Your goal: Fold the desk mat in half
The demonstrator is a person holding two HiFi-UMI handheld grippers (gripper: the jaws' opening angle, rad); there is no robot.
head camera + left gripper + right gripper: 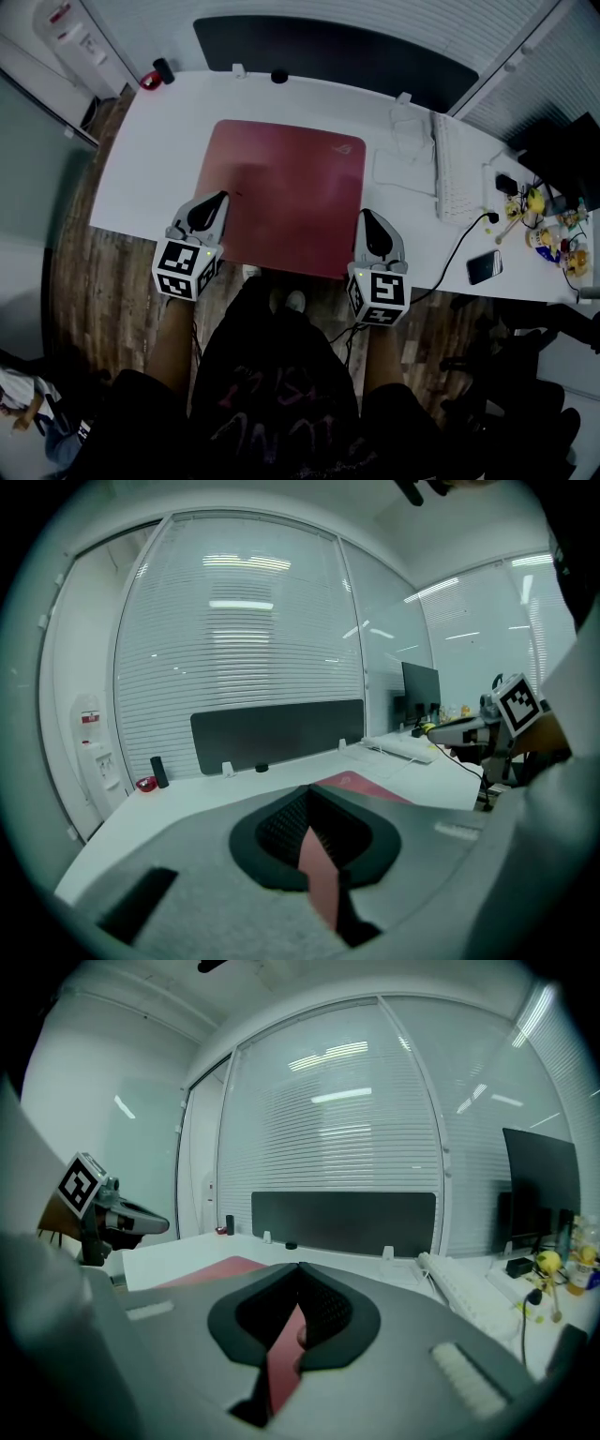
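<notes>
Head view shows the left gripper [217, 200] and right gripper [368, 218], each clamped shut on a near corner of the red desk mat [286, 192]. The mat lies on the white table [155, 164], and the pale logo [339, 147] at its far right corner is illegible.

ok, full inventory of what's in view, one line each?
desk mat: one, red, centre of desk
desk: one, white, under everything
keyboard: one, white, right of mat
phone: one, dark, near right edge of desk
partition panel: one, black, behind desk's far edge
cylinder: one, black, far left corner
figurines: several, mostly yellow, far right
left gripper: one, grey, jaws shut on mat's near left corner
right gripper: one, grey, jaws shut on mat's near right corner
</notes>
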